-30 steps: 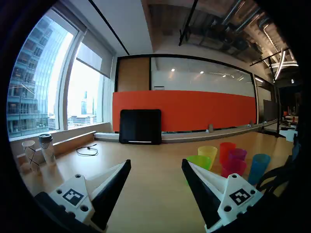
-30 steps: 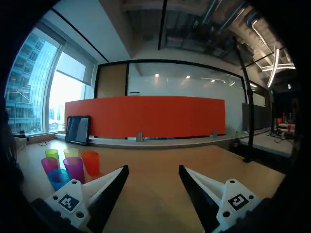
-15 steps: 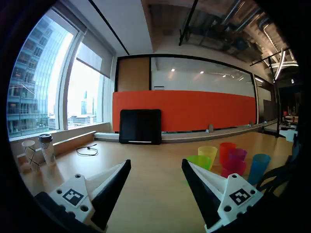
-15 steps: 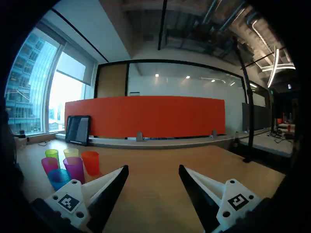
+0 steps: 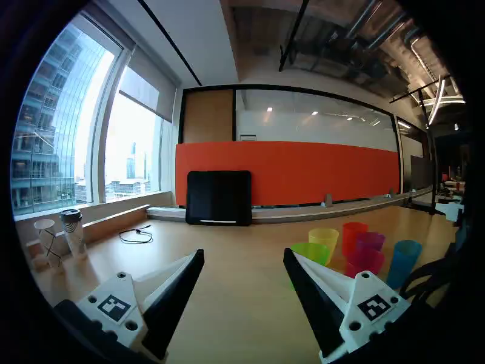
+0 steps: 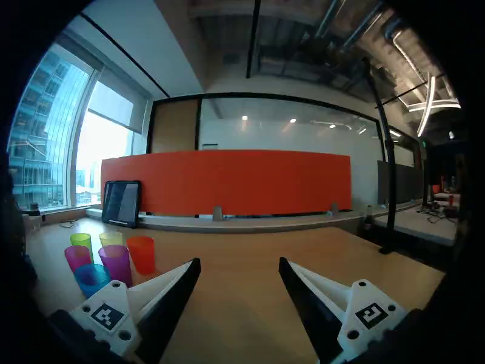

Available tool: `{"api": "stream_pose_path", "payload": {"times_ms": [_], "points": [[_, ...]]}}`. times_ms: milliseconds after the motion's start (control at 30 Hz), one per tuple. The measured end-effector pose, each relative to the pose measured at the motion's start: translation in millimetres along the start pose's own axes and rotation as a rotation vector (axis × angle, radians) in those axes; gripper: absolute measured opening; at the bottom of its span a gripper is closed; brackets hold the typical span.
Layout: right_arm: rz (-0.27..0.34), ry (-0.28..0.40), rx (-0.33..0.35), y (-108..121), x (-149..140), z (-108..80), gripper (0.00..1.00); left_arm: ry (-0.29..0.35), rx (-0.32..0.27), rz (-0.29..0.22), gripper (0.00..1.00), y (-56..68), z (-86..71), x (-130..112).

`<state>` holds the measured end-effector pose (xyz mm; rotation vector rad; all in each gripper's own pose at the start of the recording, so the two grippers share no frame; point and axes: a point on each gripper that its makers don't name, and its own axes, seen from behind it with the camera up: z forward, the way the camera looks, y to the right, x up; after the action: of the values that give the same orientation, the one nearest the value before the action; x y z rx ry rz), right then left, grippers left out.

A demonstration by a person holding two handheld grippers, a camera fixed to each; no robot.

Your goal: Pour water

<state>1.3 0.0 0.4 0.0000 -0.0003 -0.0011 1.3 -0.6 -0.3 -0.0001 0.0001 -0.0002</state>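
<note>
Plastic cups (image 6: pixel 115 262) are likely handling light, thin-walled and crushable | you are holding left gripper (image 5: pixel 242 252) and right gripper (image 6: pixel 239 261) jaws apart, empty | you are aiming mid-wall, squeezing gently.

Six upright coloured cups (image 6: pixel 115 261), clustered

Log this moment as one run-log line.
left gripper: open, empty | right gripper: open, empty | cups: upright on table, untouched | pour: not begun
</note>
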Motion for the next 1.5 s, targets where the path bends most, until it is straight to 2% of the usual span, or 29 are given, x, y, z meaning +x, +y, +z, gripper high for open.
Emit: {"api": "stream_pose_path", "payload": {"times_ms": [567, 767, 867, 1100, 1267, 1500], "points": [[0.0, -0.005, 0.001, -1.0, -1.0, 1.0, 1.0, -0.005, 0.003, -0.002, 0.97, 0.5, 0.1, -0.1], [-0.002, -0.055, -0.009, 4.2, -6.3, 4.8, 1.0, -0.044, 0.014, 0.007, 0.97, -2.8, 1.5, -2.0], [0.007, -0.064, -0.006, 5.2, 3.4, 5.9, 1.0, -0.044, 0.013, 0.009, 0.97, -3.5, 1.5, 7.0], [0.006, -0.054, 0.026, 1.1, 47.4, 10.4, 1.0, -0.05, -0.006, -0.009, 0.97, -6.0, 9.1, 39.4], [-0.007, -0.039, 0.053, -5.6, 85.7, 15.5, 1.0, -0.049, -0.026, -0.009, 0.97, -6.6, 17.9, 72.4], [-0.023, -0.022, 0.077, -9.6, 136.4, 22.5, 1.0, -0.031, -0.065, -0.007, 0.97, 0.4, 29.5, 122.0]]}}
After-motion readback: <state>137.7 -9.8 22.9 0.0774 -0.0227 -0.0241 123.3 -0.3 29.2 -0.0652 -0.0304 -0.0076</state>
